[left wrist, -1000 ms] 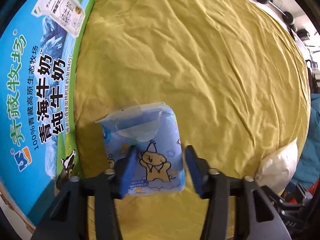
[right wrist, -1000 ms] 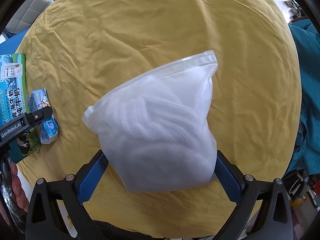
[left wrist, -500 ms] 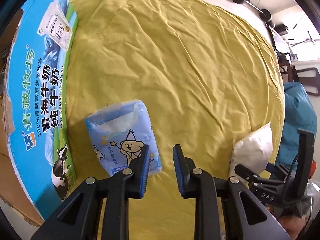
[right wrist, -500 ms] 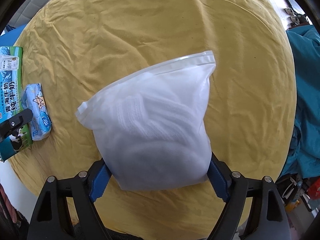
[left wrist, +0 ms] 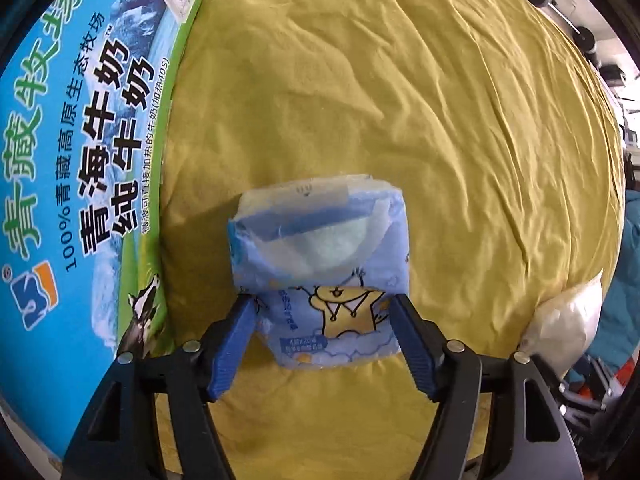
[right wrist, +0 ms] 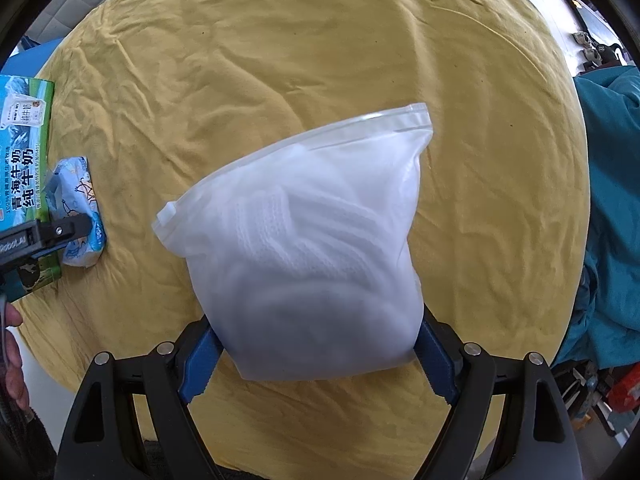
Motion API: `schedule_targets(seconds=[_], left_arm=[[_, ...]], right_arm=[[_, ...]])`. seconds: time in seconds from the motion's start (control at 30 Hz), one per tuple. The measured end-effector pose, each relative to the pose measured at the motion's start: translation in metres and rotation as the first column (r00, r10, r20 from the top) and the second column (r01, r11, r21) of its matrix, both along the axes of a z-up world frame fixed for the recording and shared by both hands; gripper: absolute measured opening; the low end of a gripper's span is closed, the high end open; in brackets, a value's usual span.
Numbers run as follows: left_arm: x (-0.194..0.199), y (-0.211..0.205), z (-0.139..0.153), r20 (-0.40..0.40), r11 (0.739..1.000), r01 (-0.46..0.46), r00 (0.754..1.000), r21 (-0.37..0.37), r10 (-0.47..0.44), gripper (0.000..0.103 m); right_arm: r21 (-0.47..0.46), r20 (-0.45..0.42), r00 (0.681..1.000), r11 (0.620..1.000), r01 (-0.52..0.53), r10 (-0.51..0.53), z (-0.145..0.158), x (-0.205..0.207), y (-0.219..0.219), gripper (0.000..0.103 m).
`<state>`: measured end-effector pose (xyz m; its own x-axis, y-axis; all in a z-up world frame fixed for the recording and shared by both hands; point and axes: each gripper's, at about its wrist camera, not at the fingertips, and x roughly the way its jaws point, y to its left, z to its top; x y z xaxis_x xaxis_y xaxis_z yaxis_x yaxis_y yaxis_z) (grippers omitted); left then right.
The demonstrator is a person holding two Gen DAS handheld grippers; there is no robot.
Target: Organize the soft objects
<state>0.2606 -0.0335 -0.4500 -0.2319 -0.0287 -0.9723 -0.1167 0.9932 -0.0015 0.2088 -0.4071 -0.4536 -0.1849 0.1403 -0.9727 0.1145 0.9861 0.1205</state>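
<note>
Since half a second ago, your left gripper (left wrist: 324, 320) has swung back over the blue tissue pack (left wrist: 320, 264); its jaws are opening, straddling the pack's near end without pressing it. You are pointing both grippers steeply down. The pack is lying near the yellow-covered table's (left wrist: 400, 100) left edge, just beside the milk carton box (left wrist: 80, 160). Your right gripper (right wrist: 316, 360) is clamping the white zip bag (right wrist: 304, 248) by its bottom, toward the near edge. Bare yellow cloth is lying open beyond both, out to the far edge.
</note>
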Motion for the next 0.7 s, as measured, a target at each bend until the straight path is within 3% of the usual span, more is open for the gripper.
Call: schedule_targets(seconds=[0.17, 0.33, 0.57, 0.63, 0.7], left_arm=[[0.006, 0.006, -0.001, 0.010, 0.998, -0.055, 0.998, 0.012, 0.055, 0.070], [0.014, -0.002, 0.000, 0.051, 0.999, -0.053, 0.997, -0.006, 0.054, 0.065], [0.011, -0.053, 0.008, 0.060, 0.991, 0.104, 0.993, -0.083, -0.099, 0.064], [0.013, -0.059, 0.013, 0.047, 0.990, 0.124, 0.992, -0.063, -0.121, 0.065], [0.014, -0.055, 0.023, 0.049, 0.990, 0.102, 0.994, -0.093, -0.098, 0.065]], right_arm=[[0.013, 0.005, 1.000, 1.000, 0.004, -0.004, 0.003, -0.003, -0.004, 0.087], [0.020, 0.014, 1.000, 1.000, 0.005, -0.005, 0.003, -0.005, -0.008, 0.087], [0.039, 0.011, 1.000, 0.999, 0.005, -0.005, 0.006, -0.005, -0.013, 0.087], [0.045, 0.011, 1.000, 0.999, 0.006, -0.007, 0.008, -0.005, -0.015, 0.087], [0.048, 0.015, 1.000, 0.999, 0.006, -0.007, 0.010, -0.004, -0.015, 0.087]])
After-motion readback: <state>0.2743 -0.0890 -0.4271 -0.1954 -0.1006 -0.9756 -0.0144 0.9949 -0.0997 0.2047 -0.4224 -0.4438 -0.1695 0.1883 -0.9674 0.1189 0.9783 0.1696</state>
